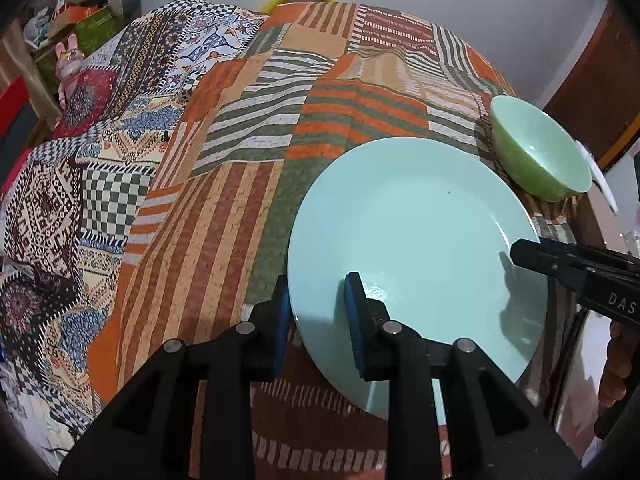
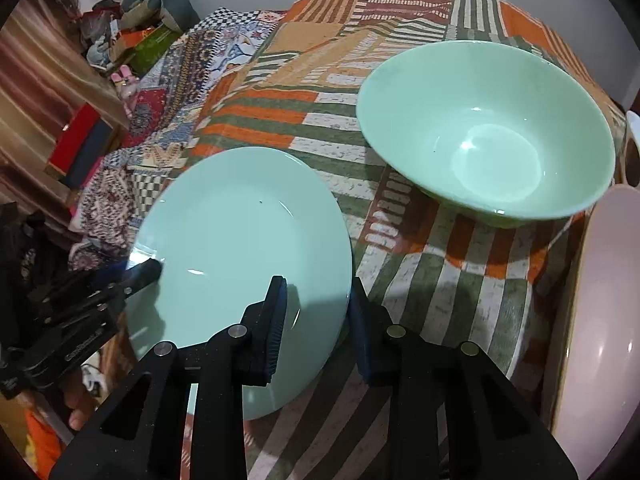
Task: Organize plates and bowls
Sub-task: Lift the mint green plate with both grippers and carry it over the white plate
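- A round, glossy pale-turquoise plate [image 1: 412,240] is lying tilted over the near edge of the cloth-covered bench [image 1: 248,184], its smooth glaze catching small highlights.
- The left claw [image 1: 316,320] is clamping the plate's near rim, one ribbed blue pad [image 1: 354,320] on top, the other finger beneath.
- The right claw [image 2: 316,328] is gripping the opposite rim, one black finger over the glaze, one outside the edge.
- A deep, round mint-green bowl [image 2: 488,132], shiny inside, is standing upright on the cloth, apart from the plate.
- The cloth is showing a wrinkled patchwork of orange, green and white stripes.
- A pale pink dish [image 2: 600,300] is curving in at the right edge.
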`<move>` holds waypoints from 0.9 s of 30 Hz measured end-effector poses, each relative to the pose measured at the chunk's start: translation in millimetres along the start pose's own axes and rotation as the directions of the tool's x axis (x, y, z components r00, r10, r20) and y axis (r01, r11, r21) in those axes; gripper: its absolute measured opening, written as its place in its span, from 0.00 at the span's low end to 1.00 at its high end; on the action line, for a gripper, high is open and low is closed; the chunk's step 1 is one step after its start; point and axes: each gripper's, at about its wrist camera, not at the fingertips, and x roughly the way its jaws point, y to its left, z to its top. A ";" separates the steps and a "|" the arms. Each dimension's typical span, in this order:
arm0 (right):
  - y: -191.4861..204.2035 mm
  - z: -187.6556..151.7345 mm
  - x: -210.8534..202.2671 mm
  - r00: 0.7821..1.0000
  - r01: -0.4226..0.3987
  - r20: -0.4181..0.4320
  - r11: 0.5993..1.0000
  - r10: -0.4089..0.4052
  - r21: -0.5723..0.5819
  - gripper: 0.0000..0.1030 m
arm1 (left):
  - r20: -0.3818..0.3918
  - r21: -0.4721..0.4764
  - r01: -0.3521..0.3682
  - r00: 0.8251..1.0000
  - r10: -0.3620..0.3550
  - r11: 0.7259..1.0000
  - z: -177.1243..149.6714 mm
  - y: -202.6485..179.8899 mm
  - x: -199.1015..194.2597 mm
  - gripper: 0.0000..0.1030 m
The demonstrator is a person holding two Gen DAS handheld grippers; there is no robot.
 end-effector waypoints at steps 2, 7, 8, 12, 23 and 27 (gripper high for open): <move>3.6 -2.5 -4.8 1.000 0.003 0.015 1.000 -0.003 -0.019 0.24 | 0.004 -0.004 -0.002 1.000 0.002 1.000 -2.7 -0.6 -5.3 0.26; 15.3 -8.0 -19.2 0.998 0.031 0.063 0.997 -0.027 -0.075 0.24 | 0.041 -0.016 0.001 0.999 -0.001 1.000 -7.4 -2.9 -27.2 0.26; 17.3 -9.6 -25.0 0.996 0.037 0.080 0.996 -0.030 -0.087 0.24 | 0.050 -0.017 0.001 0.999 0.000 1.000 -7.9 -3.6 -32.0 0.26; 20.9 -14.0 -40.7 0.992 0.036 0.124 0.994 -0.023 -0.100 0.24 | 0.090 -0.013 -0.004 0.996 0.005 1.000 -10.4 -9.4 -53.8 0.26; 21.7 -32.8 -88.9 0.973 0.008 0.228 0.996 0.013 -0.091 0.24 | 0.184 0.031 -0.019 0.983 0.013 0.999 -23.4 -39.0 -111.2 0.26; 18.3 -43.3 -106.4 0.966 -0.007 0.259 0.997 0.028 -0.082 0.24 | 0.209 0.049 -0.020 0.978 0.010 0.999 -30.6 -51.5 -129.6 0.26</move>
